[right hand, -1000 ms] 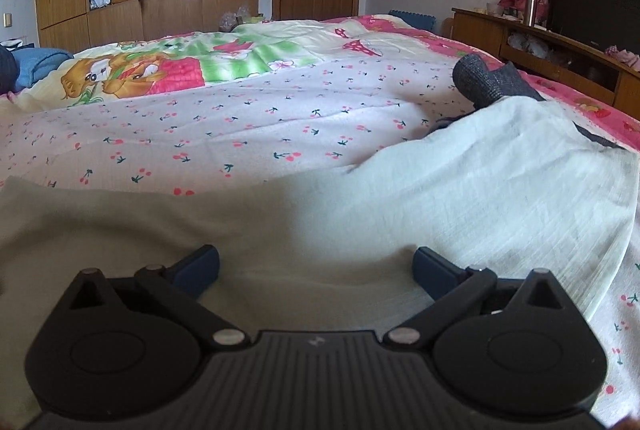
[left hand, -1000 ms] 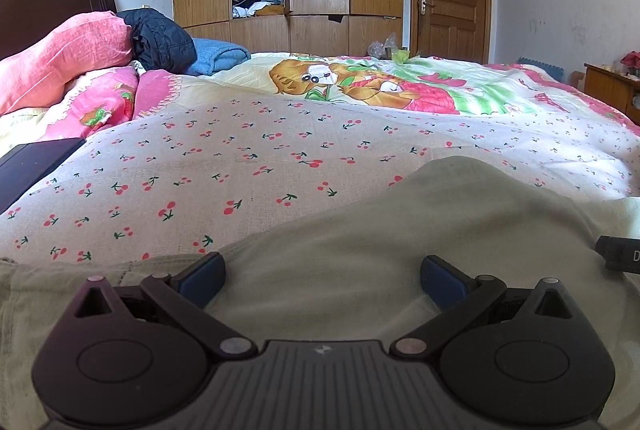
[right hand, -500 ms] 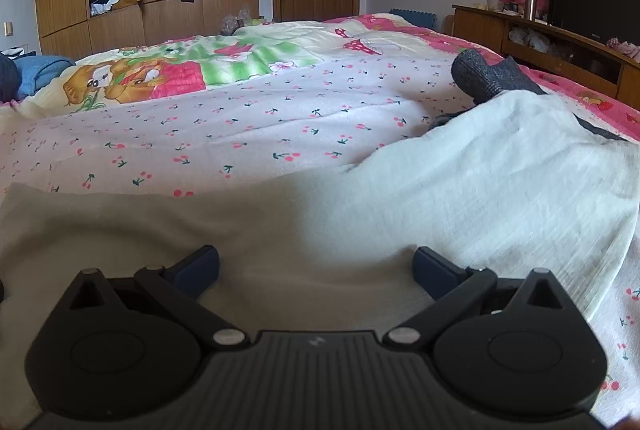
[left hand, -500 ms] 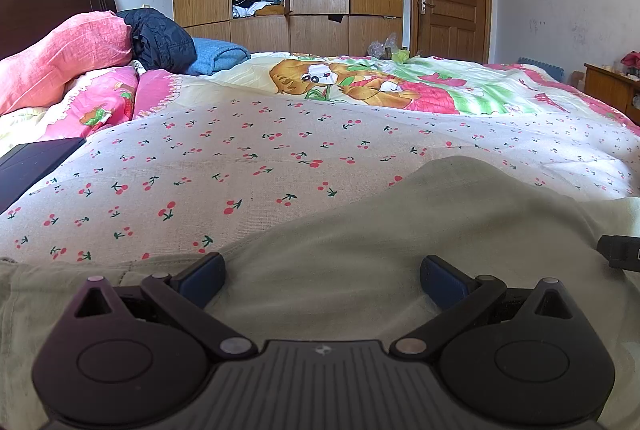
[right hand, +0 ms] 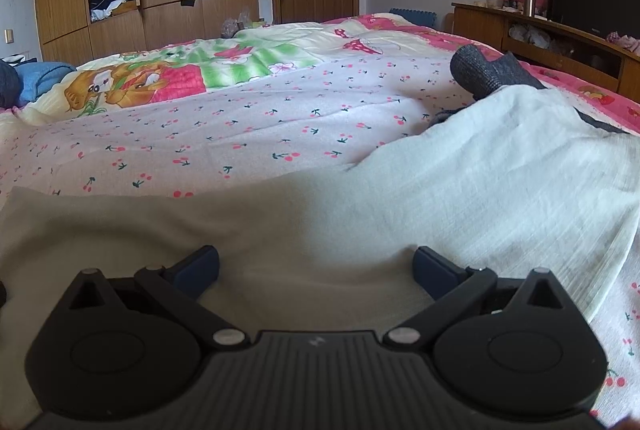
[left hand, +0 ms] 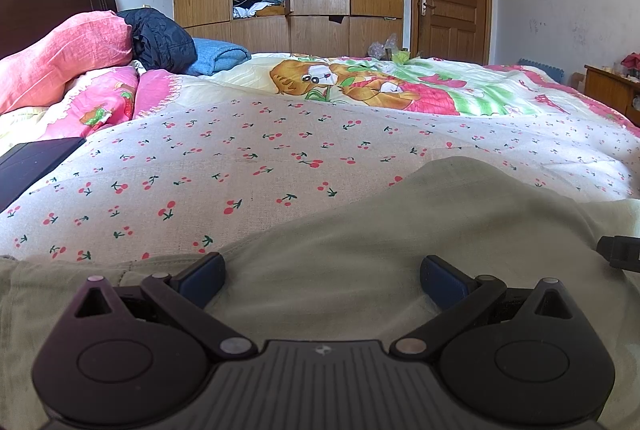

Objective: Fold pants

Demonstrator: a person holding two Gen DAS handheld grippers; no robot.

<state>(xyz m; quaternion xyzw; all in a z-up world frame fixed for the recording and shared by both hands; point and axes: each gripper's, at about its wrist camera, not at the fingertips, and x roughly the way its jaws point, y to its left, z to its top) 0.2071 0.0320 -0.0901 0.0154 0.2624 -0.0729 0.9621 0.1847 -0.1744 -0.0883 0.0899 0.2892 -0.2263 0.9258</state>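
The pale green pants (left hand: 400, 230) lie spread on the cherry-print bed cover and fill the near part of both views; they also show in the right wrist view (right hand: 460, 190). My left gripper (left hand: 322, 276) is open, low over the cloth with nothing between its blue pads. My right gripper (right hand: 316, 268) is open too, low over the pants and empty. A black part of the right gripper (left hand: 620, 252) shows at the right edge of the left wrist view.
A cherry-print bed cover (left hand: 240, 166) spreads ahead. Pink pillows (left hand: 60, 66), a dark jacket (left hand: 160, 38) and a blue cloth (left hand: 218, 54) lie at the headboard. A dark flat object (left hand: 32, 166) is at left. A grey garment (right hand: 488, 74) lies by the pants. A wooden cabinet (right hand: 560, 38) stands at right.
The right wrist view has shifted slightly, the grey garment and cabinet moving a little left and up in frame. The left gripper has not moved. Both stay open.
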